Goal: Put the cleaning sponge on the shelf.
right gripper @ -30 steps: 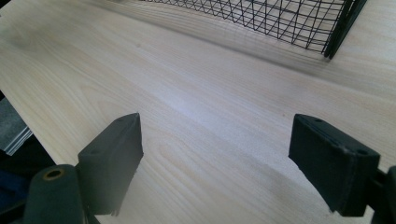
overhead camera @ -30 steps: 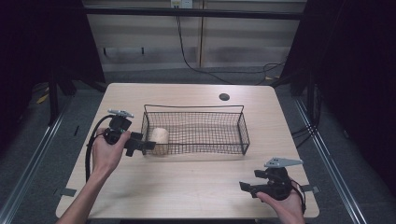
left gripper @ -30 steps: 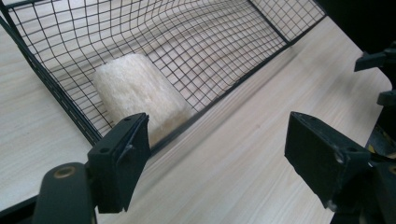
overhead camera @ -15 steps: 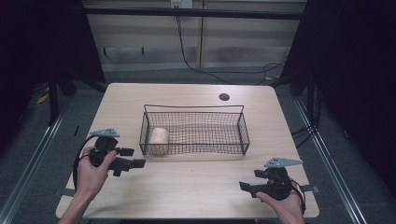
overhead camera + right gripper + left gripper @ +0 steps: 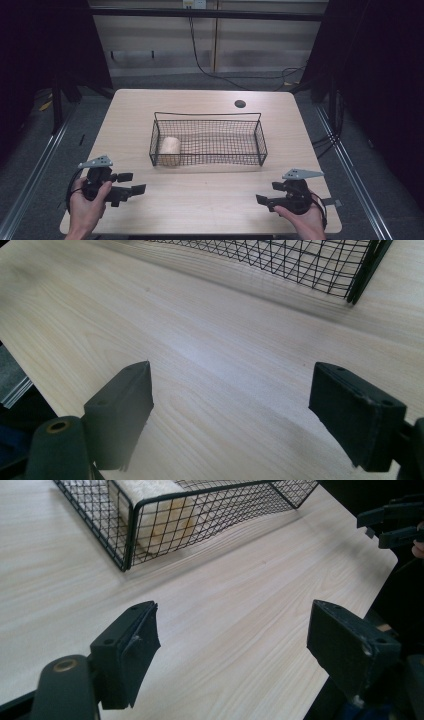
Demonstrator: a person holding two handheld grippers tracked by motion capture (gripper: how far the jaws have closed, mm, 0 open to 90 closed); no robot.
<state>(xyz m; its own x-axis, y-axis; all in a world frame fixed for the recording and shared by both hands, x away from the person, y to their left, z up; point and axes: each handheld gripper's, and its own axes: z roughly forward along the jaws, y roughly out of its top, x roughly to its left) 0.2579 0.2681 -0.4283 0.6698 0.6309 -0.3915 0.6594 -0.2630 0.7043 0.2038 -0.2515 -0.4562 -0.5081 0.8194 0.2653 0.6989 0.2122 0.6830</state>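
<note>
A black wire basket (image 5: 207,119) stands in the middle of the light wood table (image 5: 200,200). A pale beige roll (image 5: 169,149) lies inside its left end, also seen through the mesh as the roll (image 5: 160,522) in the left gripper view. My left gripper (image 5: 132,184) rests near the table's front left corner, open, nothing between its jaws. My right gripper (image 5: 260,201) sits at the front right, open and empty. In the left gripper view my left gripper (image 5: 232,645) looks over bare wood toward the basket (image 5: 131,530). My right gripper (image 5: 235,407) faces the basket's corner (image 5: 360,277).
A small dark round hole (image 5: 240,104) marks the table's far right part. The right gripper (image 5: 395,522) shows far off at the upper right of the left gripper view. Dark floor and cables lie beyond the table's far edge.
My left gripper has drawn back from the basket's left end toward the front left corner of the table, leaving the roll inside the basket. The right gripper has stayed put.
</note>
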